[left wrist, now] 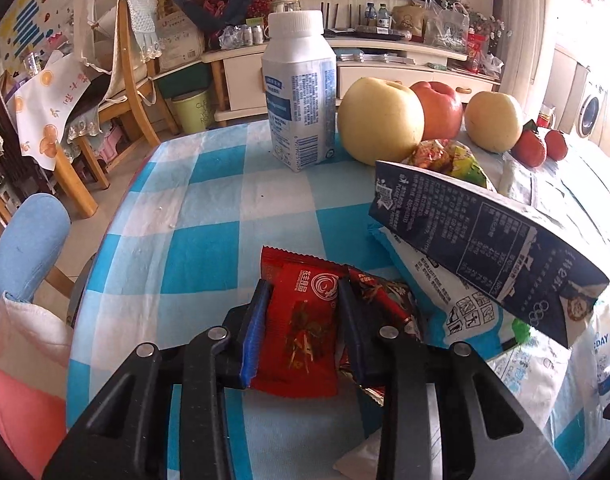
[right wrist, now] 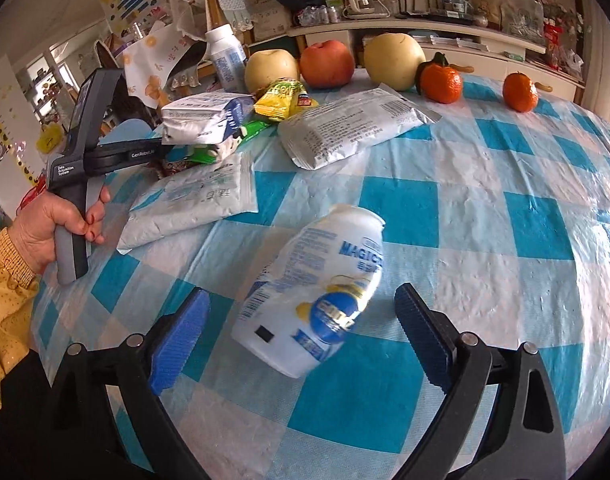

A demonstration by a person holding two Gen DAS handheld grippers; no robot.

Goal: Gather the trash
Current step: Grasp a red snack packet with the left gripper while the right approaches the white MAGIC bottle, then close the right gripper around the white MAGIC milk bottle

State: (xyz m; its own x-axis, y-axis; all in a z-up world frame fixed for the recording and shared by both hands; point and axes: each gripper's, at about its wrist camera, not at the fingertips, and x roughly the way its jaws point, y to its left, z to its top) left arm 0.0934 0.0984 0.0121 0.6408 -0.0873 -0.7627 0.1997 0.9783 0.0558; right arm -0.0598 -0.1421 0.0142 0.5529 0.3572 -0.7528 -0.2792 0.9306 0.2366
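My left gripper (left wrist: 303, 312) is shut on a red snack wrapper (left wrist: 301, 332), held just above the blue checked tablecloth (left wrist: 193, 200). A dark blue carton (left wrist: 489, 248) lies tilted on white pouches (left wrist: 437, 292) to its right. My right gripper (right wrist: 301, 320) is open, its jaws on either side of a crushed white bottle (right wrist: 321, 292) lying on the cloth (right wrist: 485, 220). The left gripper's handle (right wrist: 81, 152) shows in the right wrist view, at the trash pile.
An upright white bottle (left wrist: 299, 92), apples (left wrist: 379, 120) and tangerines (left wrist: 529, 148) stand at the table's far side. White pouches (right wrist: 353, 128), a yellow wrapper (right wrist: 283, 100) and cartons (right wrist: 205, 120) lie mid-table. Chairs (left wrist: 125, 80) and a green bin (left wrist: 193, 110) stand beyond the edge.
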